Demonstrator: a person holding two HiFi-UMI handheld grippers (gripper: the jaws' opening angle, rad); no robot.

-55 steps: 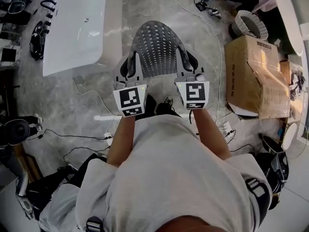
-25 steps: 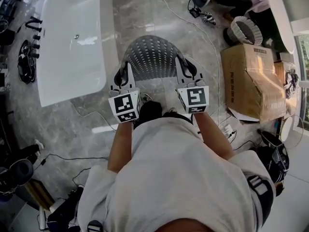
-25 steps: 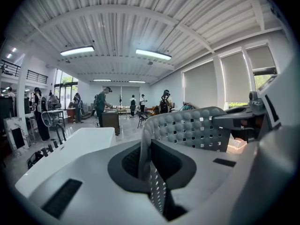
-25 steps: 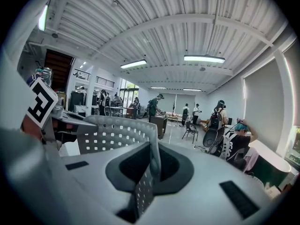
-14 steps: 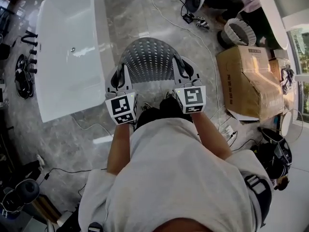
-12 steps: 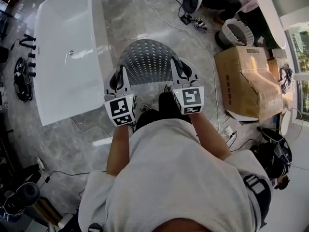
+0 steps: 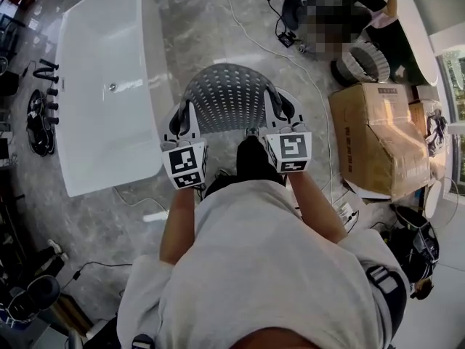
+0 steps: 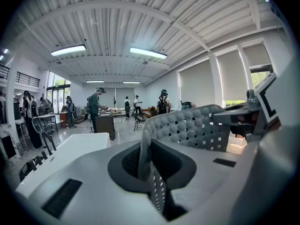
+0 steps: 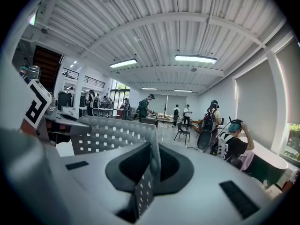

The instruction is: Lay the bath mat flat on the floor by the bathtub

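1. Left gripper (image 8: 146, 170): your jaws are pressed together on the left edge of the bath mat (image 7: 231, 97), with the grey perforated sheet rising up between them.
2. Right gripper (image 9: 149, 172): your jaws are clamped the same way on the mat's right edge.
3. Bath mat: you hold it in front of you, stretched between the two grippers and curving away from you. From above it is hard to tell whether its far edge touches the floor (image 7: 207, 20).
4. Bathtub (image 7: 102, 86): white, on the floor just to the left of the mat.
5. Cardboard box (image 7: 374, 137): on the floor to the right, well apart from the mat.
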